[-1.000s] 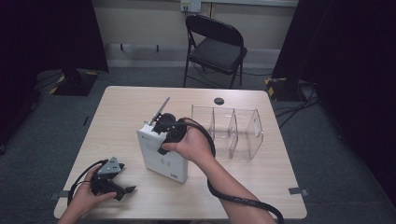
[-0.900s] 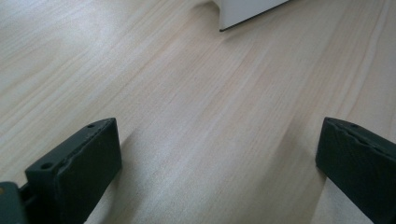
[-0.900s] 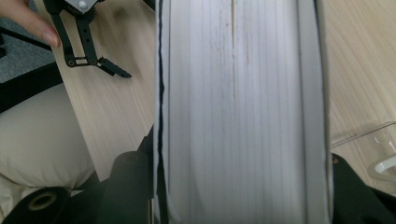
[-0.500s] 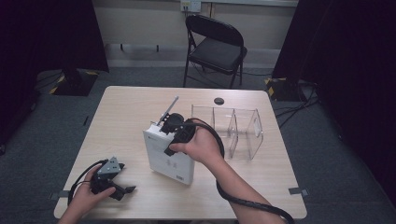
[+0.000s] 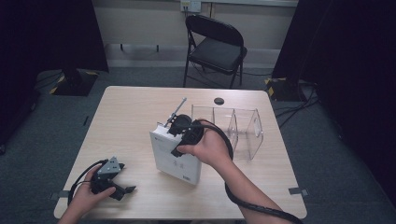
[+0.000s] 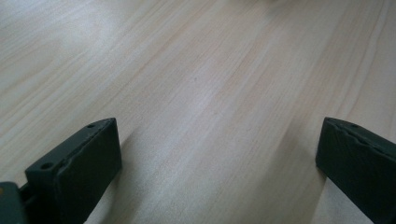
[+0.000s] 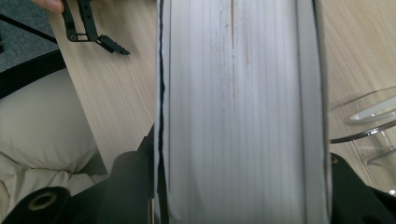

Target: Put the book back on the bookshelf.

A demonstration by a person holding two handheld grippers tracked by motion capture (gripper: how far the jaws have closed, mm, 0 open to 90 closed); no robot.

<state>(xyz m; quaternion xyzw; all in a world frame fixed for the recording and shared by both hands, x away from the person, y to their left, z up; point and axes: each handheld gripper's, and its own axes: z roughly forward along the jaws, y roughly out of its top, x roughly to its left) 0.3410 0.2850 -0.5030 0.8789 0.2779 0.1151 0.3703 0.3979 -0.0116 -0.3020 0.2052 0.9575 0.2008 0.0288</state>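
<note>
Right gripper (image 5: 180,127) clamps a thick white book (image 5: 175,156) beside the clear organizer (image 5: 243,135); steadiness should help. Left gripper (image 5: 119,184) gapes wide, empty.

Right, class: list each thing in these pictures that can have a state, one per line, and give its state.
Left gripper: open, jaws wide apart, low over the table, holding nothing.
Right gripper: shut on the white book.
White book: closed, tilted, gripped at its top edge.
Clear organiser: upright, compartments empty.
Folding chair: unfolded, unoccupied.
</note>
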